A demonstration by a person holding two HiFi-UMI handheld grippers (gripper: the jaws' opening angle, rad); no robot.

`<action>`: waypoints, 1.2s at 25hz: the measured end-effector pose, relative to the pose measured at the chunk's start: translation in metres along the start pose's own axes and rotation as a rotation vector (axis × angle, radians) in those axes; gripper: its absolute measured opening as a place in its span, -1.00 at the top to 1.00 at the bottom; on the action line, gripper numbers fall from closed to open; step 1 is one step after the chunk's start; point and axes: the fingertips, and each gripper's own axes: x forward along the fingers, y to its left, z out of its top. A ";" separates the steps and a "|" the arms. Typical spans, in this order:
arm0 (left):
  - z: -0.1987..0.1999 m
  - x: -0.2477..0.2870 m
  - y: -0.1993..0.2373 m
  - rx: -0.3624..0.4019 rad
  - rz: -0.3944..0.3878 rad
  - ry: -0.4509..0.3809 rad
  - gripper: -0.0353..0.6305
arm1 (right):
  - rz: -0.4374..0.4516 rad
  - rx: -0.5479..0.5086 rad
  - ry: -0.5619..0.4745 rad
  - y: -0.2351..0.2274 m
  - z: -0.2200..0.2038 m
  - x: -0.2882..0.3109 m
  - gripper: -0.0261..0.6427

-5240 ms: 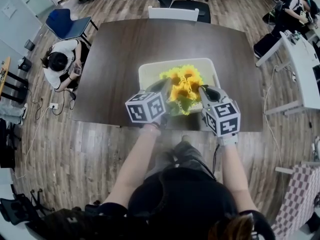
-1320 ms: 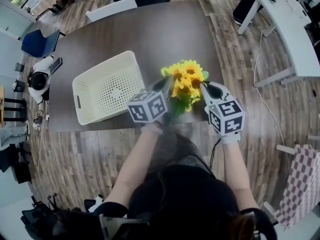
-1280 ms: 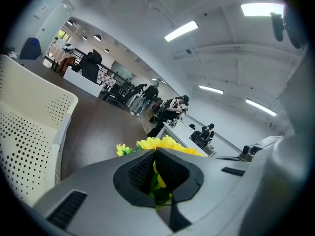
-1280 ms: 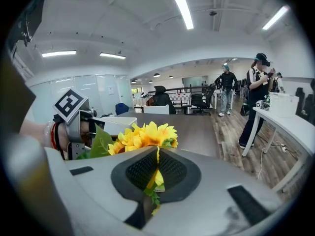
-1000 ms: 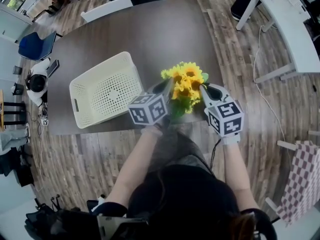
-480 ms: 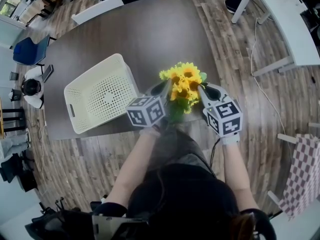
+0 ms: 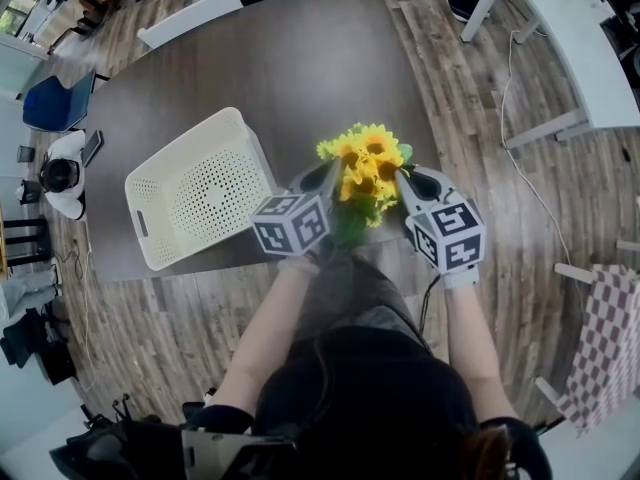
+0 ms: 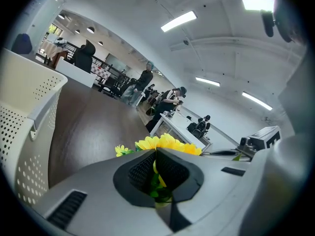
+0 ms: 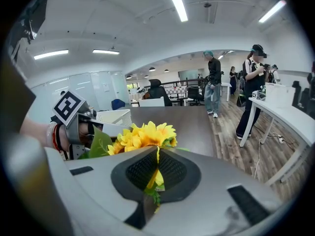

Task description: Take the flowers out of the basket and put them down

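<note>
A bunch of yellow sunflowers (image 7: 364,167) with green leaves hangs in the air over the near right part of the dark wooden table (image 7: 300,68). My left gripper (image 7: 333,176) is shut on its left side and my right gripper (image 7: 402,180) on its right. In the left gripper view the pads pinch green stem and yellow petals (image 8: 156,177), with blooms (image 8: 167,143) above them. The right gripper view shows the same pinch (image 9: 156,175) under the blooms (image 9: 143,134). The cream perforated basket (image 7: 190,190) stands to the left, with nothing in it.
The table's near edge runs just under the flowers. A white chair (image 7: 188,20) stands at the far side and a white desk (image 7: 590,48) to the right. A person (image 7: 60,173) sits at far left; others stand by the desk (image 9: 256,87).
The flowers, inside the basket five seconds ago, are now out of it and to its right. Over the last second the basket drifts slightly left in view; both grips are unchanged.
</note>
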 end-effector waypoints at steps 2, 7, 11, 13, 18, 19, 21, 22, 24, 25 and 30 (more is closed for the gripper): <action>0.000 0.000 0.000 0.022 0.001 0.001 0.88 | 0.001 0.002 0.001 0.000 -0.001 0.000 0.90; -0.002 0.000 0.000 0.059 0.007 0.023 0.88 | -0.006 0.005 0.019 0.000 -0.005 0.001 0.90; -0.002 0.000 0.003 0.056 0.004 0.025 0.88 | -0.010 0.013 0.024 0.000 -0.007 0.004 0.90; -0.003 0.000 0.003 0.057 0.002 0.027 0.88 | -0.014 0.018 0.024 -0.001 -0.008 0.004 0.90; -0.003 0.002 0.003 0.054 -0.006 0.027 0.88 | -0.021 0.028 0.023 -0.003 -0.009 0.004 0.90; -0.003 0.001 0.003 0.053 -0.007 0.027 0.88 | -0.023 0.028 0.023 -0.003 -0.009 0.004 0.90; -0.003 0.001 0.003 0.055 -0.009 0.027 0.88 | -0.026 0.029 0.023 -0.003 -0.009 0.004 0.90; -0.003 0.001 0.003 0.057 -0.009 0.027 0.88 | -0.029 0.029 0.023 -0.003 -0.009 0.004 0.90; -0.004 0.001 0.003 0.062 -0.009 0.028 0.88 | -0.035 0.029 0.022 -0.004 -0.010 0.005 0.90; -0.004 0.001 0.004 0.064 -0.009 0.028 0.88 | -0.039 0.030 0.021 -0.004 -0.010 0.005 0.90; -0.004 0.003 0.004 0.071 -0.010 0.034 0.87 | -0.067 0.034 0.026 -0.008 -0.011 0.005 0.90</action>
